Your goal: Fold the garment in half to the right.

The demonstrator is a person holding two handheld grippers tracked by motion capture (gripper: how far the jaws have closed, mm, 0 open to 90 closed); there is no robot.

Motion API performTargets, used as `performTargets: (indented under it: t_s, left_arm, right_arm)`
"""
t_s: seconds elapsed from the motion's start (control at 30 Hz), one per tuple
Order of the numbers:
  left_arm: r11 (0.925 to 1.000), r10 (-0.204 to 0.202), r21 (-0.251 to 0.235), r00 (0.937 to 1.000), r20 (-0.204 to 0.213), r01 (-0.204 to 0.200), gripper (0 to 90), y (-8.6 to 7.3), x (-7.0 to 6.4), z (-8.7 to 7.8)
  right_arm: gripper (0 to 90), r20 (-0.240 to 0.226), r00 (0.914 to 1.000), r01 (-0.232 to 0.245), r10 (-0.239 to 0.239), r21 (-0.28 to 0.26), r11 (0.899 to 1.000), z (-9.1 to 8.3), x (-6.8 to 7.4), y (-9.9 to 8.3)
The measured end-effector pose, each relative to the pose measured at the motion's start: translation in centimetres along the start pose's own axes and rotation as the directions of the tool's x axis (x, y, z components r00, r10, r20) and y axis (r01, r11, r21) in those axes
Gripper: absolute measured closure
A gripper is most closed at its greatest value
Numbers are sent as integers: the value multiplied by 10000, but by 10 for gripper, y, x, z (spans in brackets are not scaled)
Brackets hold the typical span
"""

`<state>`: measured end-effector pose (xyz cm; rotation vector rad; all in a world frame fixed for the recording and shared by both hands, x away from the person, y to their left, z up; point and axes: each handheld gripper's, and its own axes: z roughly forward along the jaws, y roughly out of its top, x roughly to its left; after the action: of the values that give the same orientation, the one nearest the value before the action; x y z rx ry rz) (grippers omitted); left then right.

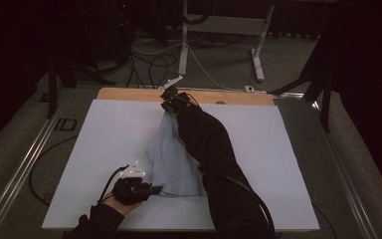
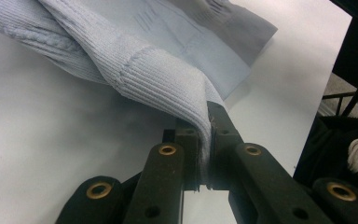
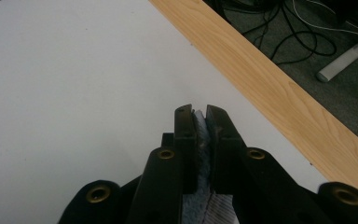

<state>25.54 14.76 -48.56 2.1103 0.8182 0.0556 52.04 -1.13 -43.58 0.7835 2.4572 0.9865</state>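
Handling a pale blue ribbed-knit garment (image 1: 171, 159) spread on the white table sheet (image 1: 104, 139); soft, limp and light by the look of it, likely to sag and drape wherever unsupported, with no stiffness to carry a shape. Lying mid-table, bunched into a long narrow strip; long axis running from the near edge toward the far wooden table strip (image 1: 129, 94), tapering to a point at the far end.

Left gripper (image 1: 151, 189), seen in the high view at the near end of the cloth: jaws nearly together, clamped on the thick ribbed hem (image 2: 168, 84); fabric pinched between the pads and rising away over the sheet. Right gripper (image 1: 171, 102), at the far end, close to the wooden strip: jaws narrow, holding a fold of blue knit (image 3: 201, 140) between them.

Best taken by hems or seams, where doubled ribbing gives a firmer bite; single-layer knit probably stretches and slips. Keeping both ends in tension along the long axis advised to prevent mid-span sag; snagging of loose knit loops on jaw edges judged a minor risk.
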Motion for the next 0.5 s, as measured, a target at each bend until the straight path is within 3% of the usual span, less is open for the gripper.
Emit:
performTargets:
  t_s: [0.5]
  left_arm:
    - [9957, 921, 82, 9954, 257, -923, 861, 33, -25, 7]
  right_arm:
    - [842, -5, 9999, -154, 154, -554, 9983, -30, -17, -8]
